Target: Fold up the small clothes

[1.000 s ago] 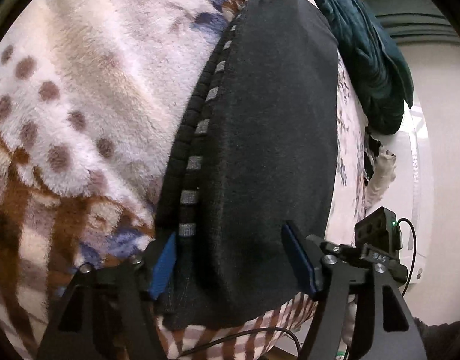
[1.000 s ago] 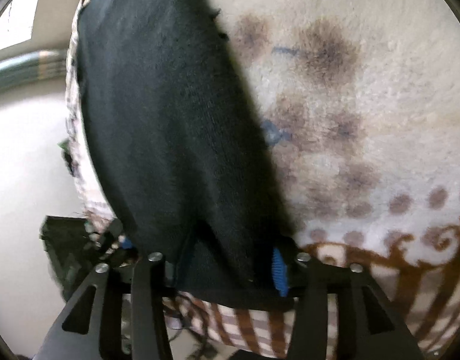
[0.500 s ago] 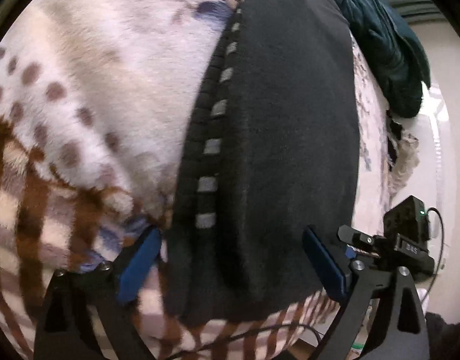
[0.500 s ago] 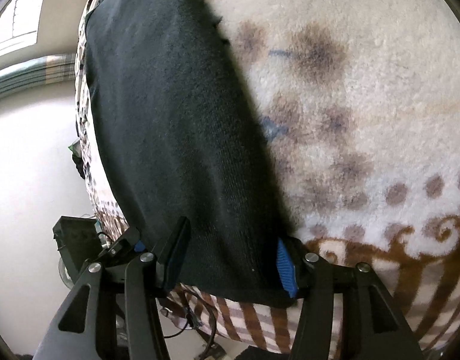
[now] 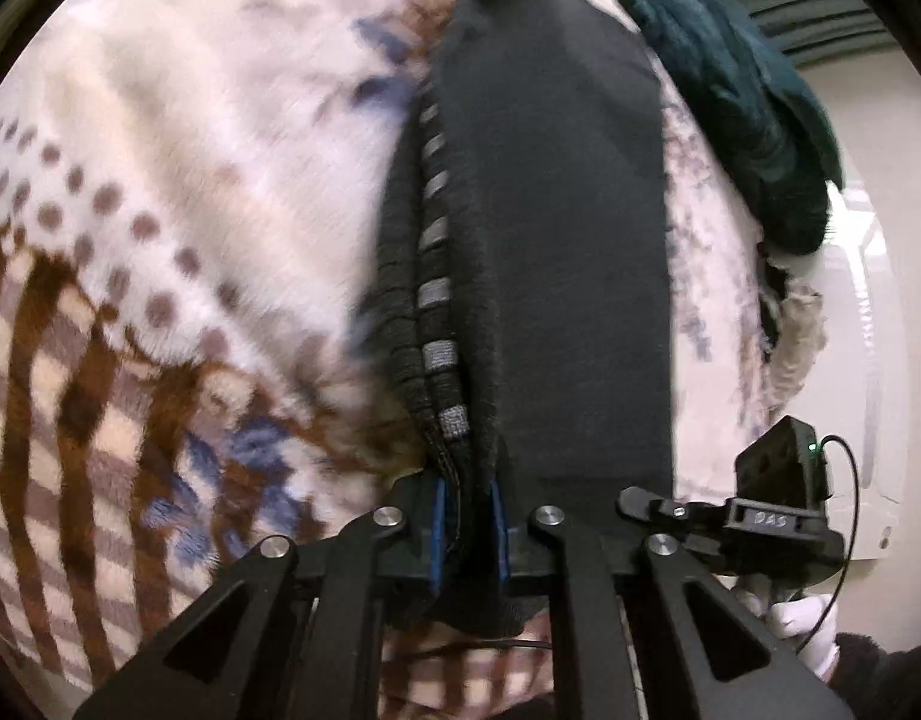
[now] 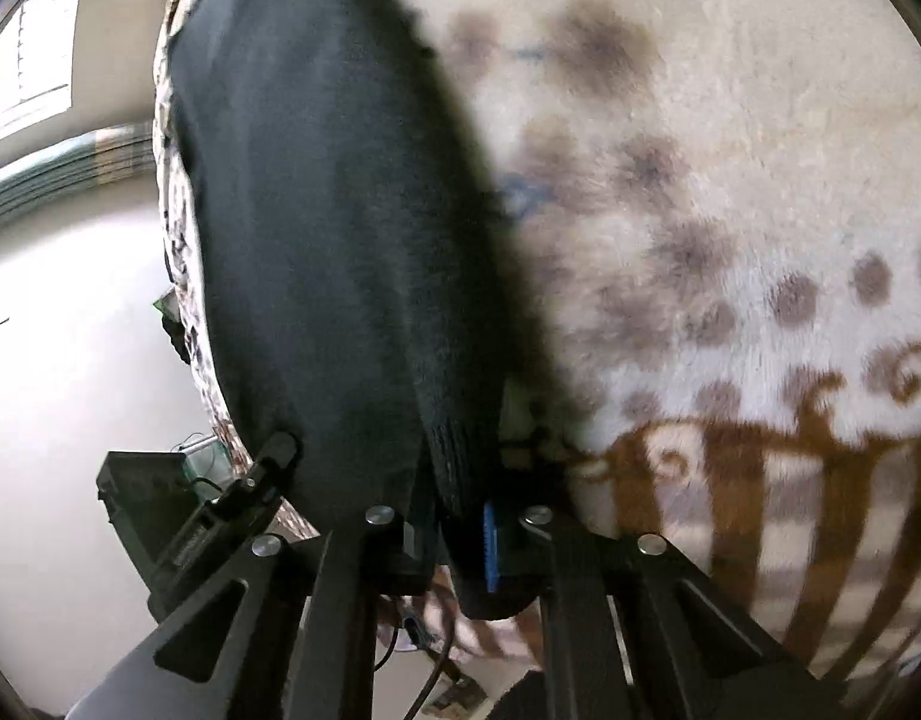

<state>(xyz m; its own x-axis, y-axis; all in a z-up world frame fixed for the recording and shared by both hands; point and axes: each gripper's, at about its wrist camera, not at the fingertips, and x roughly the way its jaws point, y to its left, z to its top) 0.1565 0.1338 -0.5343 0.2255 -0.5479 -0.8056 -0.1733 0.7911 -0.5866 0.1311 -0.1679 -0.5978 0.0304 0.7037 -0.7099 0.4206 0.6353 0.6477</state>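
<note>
Both grippers, left gripper (image 5: 465, 531) and right gripper (image 6: 457, 546), are pinching the near corners of the black garment (image 5: 550, 252) lying flat on the patterned blanket (image 5: 178, 192); folding is seemingly just beginning, with the fold itself remaining.

To the left of my black garment (image 5: 556, 252) the patterned blanket (image 5: 178, 192) lies bare. A teal bundle (image 5: 736, 102) crowds the far right.

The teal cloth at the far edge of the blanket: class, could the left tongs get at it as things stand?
Probably not yet. The left tongs are shut on the black garment, so they are occupied. The teal cloth lies uncovered beyond it.
</note>
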